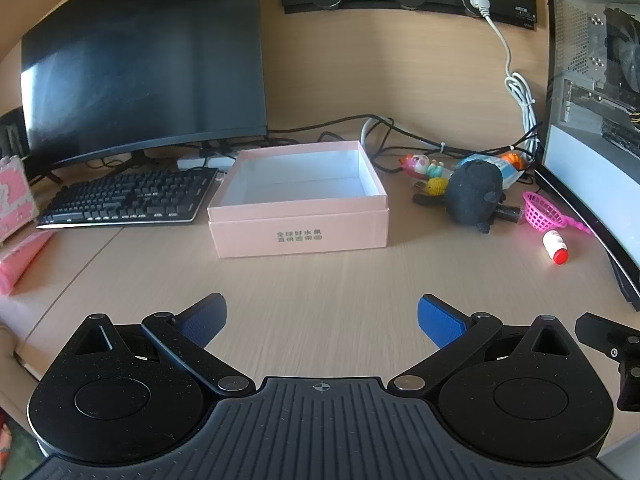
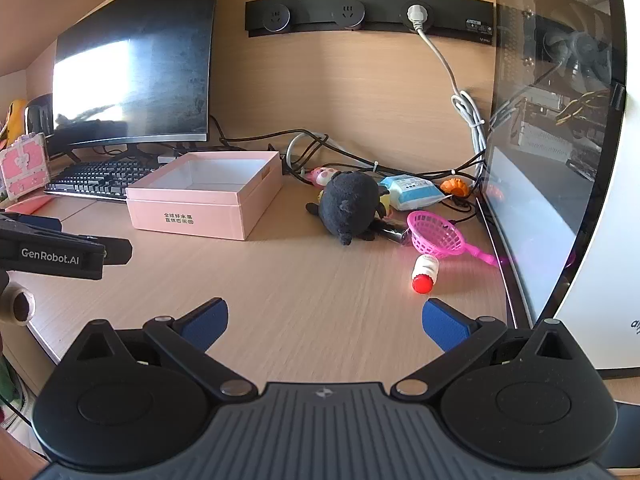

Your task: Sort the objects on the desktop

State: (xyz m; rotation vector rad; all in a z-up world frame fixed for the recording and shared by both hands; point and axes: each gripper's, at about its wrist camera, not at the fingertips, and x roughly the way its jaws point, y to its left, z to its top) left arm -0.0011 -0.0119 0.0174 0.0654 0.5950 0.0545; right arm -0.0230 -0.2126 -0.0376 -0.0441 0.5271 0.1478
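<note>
An open pink box (image 1: pixel 298 232) (image 2: pixel 188 216) with a white inside stands in the middle of the desk, nothing showing in it. To its right lies a cluster: a black plush toy (image 1: pixel 474 196) (image 2: pixel 352 206), a pink toy basket (image 1: pixel 542 210) (image 2: pixel 436 236), a small white bottle with a red cap (image 1: pixel 555 246) (image 2: pixel 425 274), a wipes pack (image 2: pixel 408 192) and small colourful figures (image 1: pixel 424 170). My left gripper (image 1: pixel 322 320) hovers open in front of the box, holding nothing. My right gripper (image 2: pixel 325 322) is open too, short of the bottle.
A monitor (image 1: pixel 140 60) and a black keyboard (image 1: pixel 128 198) fill the back left. A glass-sided PC case (image 2: pixel 560 140) walls off the right. Cables (image 1: pixel 400 132) trail behind the box. A pink chest (image 2: pixel 24 166) and a pink tube (image 1: pixel 22 260) sit far left.
</note>
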